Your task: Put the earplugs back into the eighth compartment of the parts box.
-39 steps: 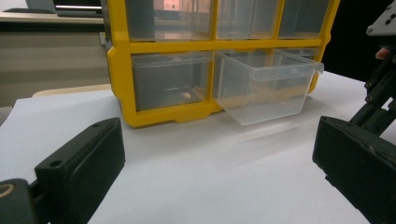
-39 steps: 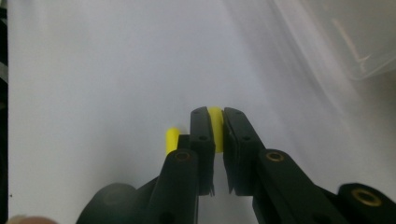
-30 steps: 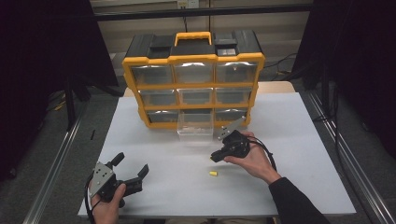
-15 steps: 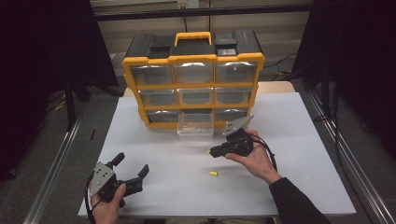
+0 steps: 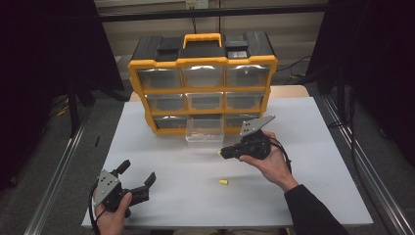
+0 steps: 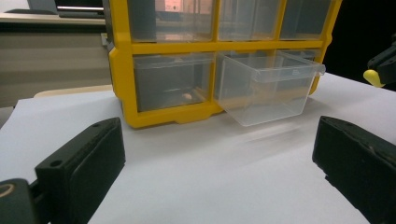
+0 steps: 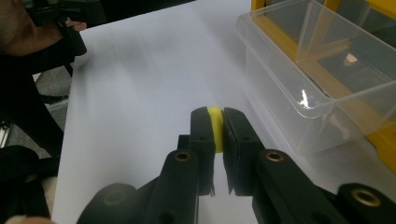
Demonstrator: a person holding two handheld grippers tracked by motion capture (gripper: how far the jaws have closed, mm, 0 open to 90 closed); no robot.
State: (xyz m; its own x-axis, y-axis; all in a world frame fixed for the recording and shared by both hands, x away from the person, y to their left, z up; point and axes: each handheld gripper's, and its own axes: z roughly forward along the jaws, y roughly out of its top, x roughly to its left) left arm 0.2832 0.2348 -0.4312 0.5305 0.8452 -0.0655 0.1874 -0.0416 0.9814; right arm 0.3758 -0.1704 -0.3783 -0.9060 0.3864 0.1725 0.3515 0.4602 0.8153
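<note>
The right gripper (image 5: 226, 153), held in the person's right hand (image 5: 270, 159) above the middle of the table (image 5: 323, 147), is clenched on a small yellow piece (image 7: 215, 122); in the right gripper view its two matte black jaws squeeze the rounded, smooth piece between their flat tips, just beside the open drawer (image 7: 317, 70). That drawer is clear, glossy plastic, a box with thin walls and a rolled lip, pulled out of the bottom row of the organizer (image 5: 203, 83) and tipped forward onto the table. The organizer is a boxy case with a bright yellow frame, black top and yellow handle, holding three rows of translucent drawers. In the left gripper view a small pale object (image 6: 187, 96) lies inside the bottom drawer beside the open one; what it is cannot be told. A second yellow piece (image 5: 223, 182), short and stubby, lies on the smooth white tabletop nearer the person, apart from both grippers. The left gripper (image 5: 134, 176) sits low at the near left corner in the left hand (image 5: 111, 215), released, its blocky black jaws spread wide with nothing between them and a grey three-cornered plate on top.
</note>
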